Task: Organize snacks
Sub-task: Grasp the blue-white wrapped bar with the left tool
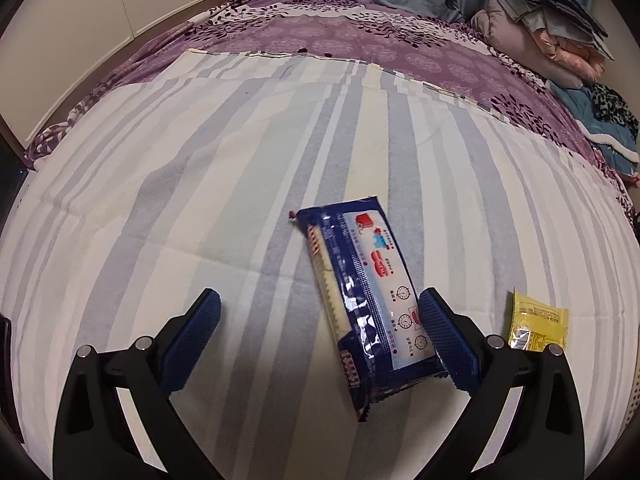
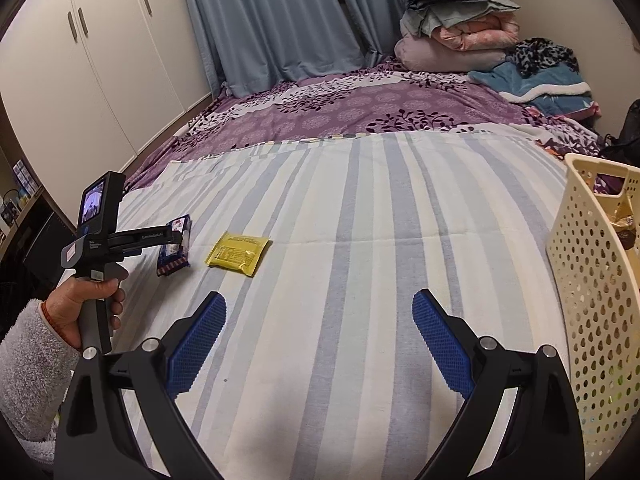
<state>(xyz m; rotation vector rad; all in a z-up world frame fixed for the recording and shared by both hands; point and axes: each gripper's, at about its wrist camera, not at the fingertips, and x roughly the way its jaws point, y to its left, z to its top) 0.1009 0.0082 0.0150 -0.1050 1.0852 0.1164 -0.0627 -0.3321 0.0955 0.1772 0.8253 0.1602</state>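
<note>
While both hand-held grippers stand open, the biscuit pack [image 1: 362, 300] lies on the bed between the left hand-held gripper's [image 1: 320, 320] pads, against the right pad: light, crinkly, brittle inside; grip mid-length.

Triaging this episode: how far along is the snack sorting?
Done: the cream basket already holds some wrapped items. In hand: nothing gripped yet; the left gripper is open around the blue cracker pack, its right pad beside the pack's edge. Left: that pack and the yellow packet both lie on the striped sheet. The right gripper is open and empty near the basket.
</note>
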